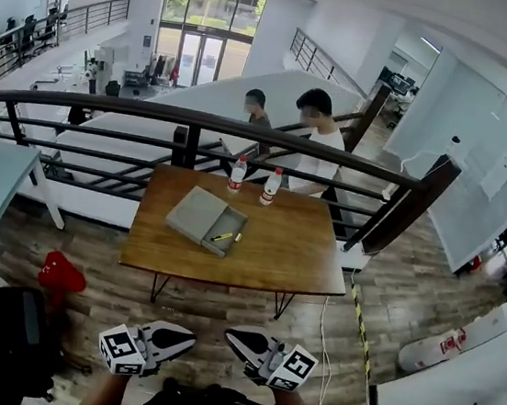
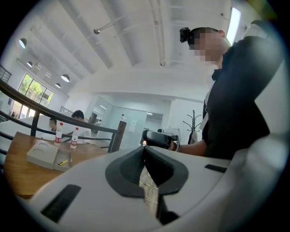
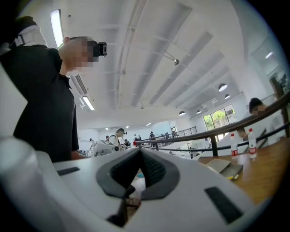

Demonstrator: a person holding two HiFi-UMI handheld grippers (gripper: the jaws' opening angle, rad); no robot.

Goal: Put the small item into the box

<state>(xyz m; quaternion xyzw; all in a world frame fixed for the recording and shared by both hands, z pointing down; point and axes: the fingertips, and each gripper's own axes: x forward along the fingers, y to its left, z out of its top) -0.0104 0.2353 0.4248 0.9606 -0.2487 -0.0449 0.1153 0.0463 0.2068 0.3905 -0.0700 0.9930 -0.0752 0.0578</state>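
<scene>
no step begun: left gripper and right gripper, jaws pressed together on nothing, hang well apart from the table. yellow item lies in the box (it seems); next, step closer.

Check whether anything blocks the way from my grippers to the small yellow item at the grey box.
Nothing visible does. The left gripper and right gripper hang short of the table, with only floor between. The yellow item lies at the near side of the open box; the two bottles stand behind it, at the far edge.
</scene>
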